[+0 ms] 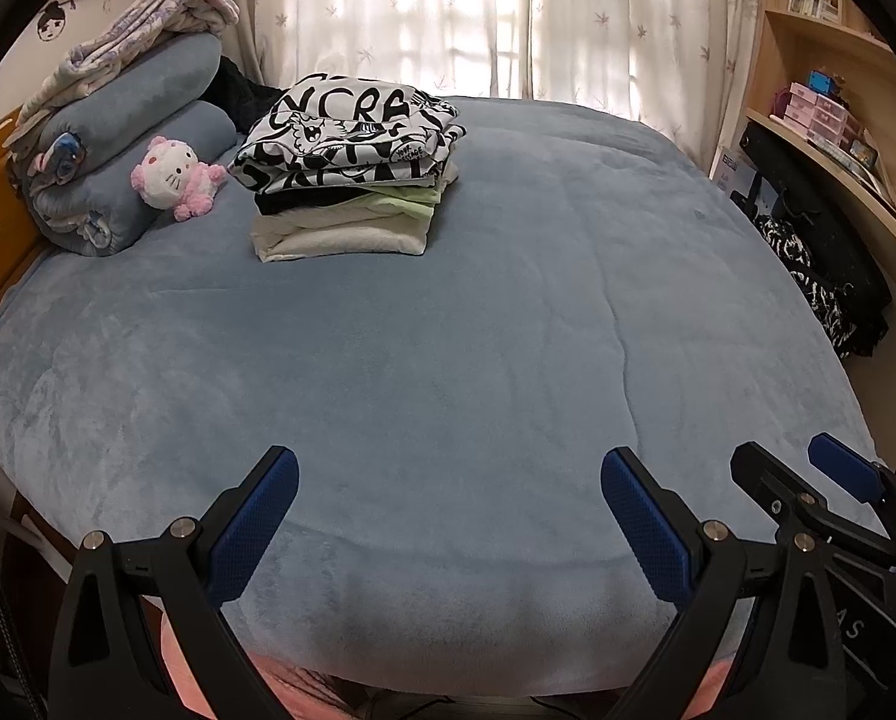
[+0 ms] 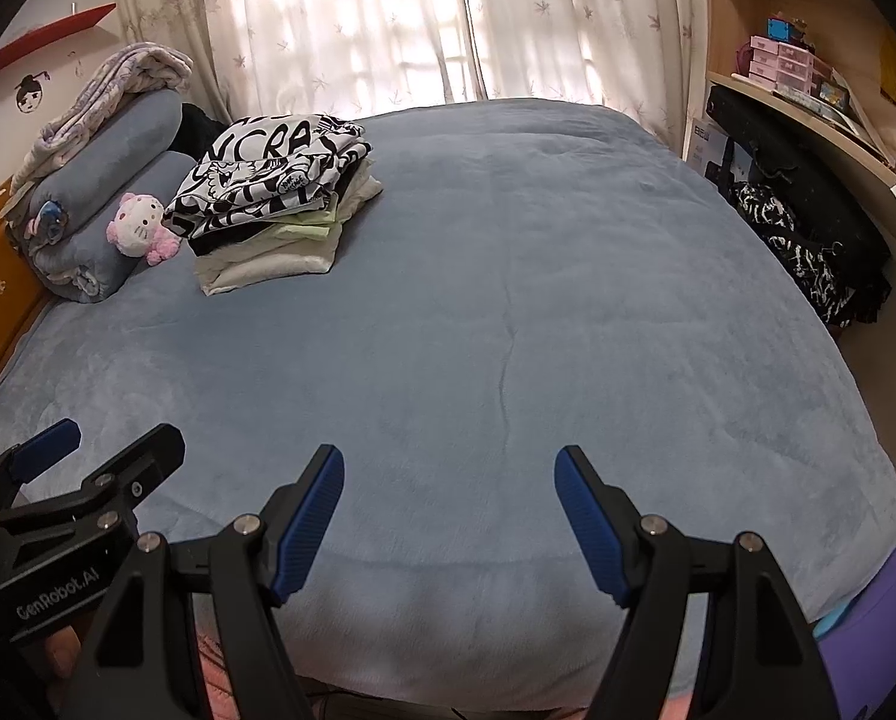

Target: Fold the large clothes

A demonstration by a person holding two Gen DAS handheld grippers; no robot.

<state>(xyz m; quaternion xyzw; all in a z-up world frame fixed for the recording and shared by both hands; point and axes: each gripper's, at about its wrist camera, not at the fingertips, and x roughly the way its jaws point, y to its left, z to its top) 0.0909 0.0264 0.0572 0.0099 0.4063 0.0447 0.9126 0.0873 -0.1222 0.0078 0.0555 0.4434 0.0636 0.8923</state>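
My left gripper (image 1: 448, 474) and right gripper (image 2: 449, 474): jaws spread wide, nothing between them, side by side over the near edge of the bed (image 1: 508, 330). Stack of folded clothes (image 1: 351, 174): well beyond my fingers, far left, beside a plush toy (image 1: 174, 177) and rolled blankets (image 1: 129, 138).

both wrist cams sitting at the near edge of the bed (image 1: 448, 330), tilting down and looking across it toward the curtains (image 1: 448, 12), right cam sitting just right of the left one, both sharing the bed, curtains, folded clothes stack (image 2: 267, 198)
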